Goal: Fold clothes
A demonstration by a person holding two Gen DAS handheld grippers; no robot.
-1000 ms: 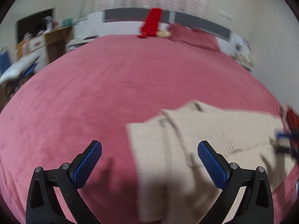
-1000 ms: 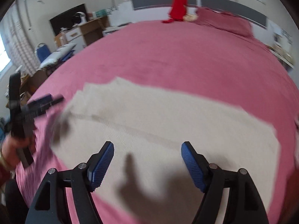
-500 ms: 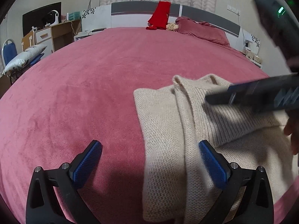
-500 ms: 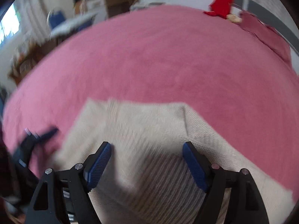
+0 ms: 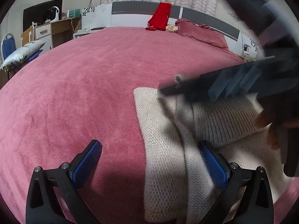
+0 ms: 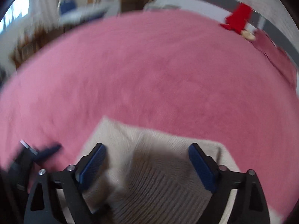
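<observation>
Both pairs of jaws stand wide with nothing clamped between them. On the left gripper [image 5: 149, 159] one blue pad hangs over bare bedspread and the other over the knit, so the near left edge of the cream sweater [image 5: 168, 149] runs between them without being pinched. The right gripper [image 6: 147, 165] has just been opening its jaws further; only the sweater's ribbed fabric lies below the gap, and the pads do not press on it.

That sweater sits folded on the pink bed [image 5: 84, 93], near its front edge, with a ribbed panel laid over the plainer knit. From the left wrist view the right gripper shows as a dark, blurred shape crossing above the sweater's far side, a hand [image 5: 271, 127] partly visible behind it. At the headboard, well apart from the sweater, a red garment [image 5: 160, 16] hangs beside a pink pillow [image 5: 201, 34].
</observation>
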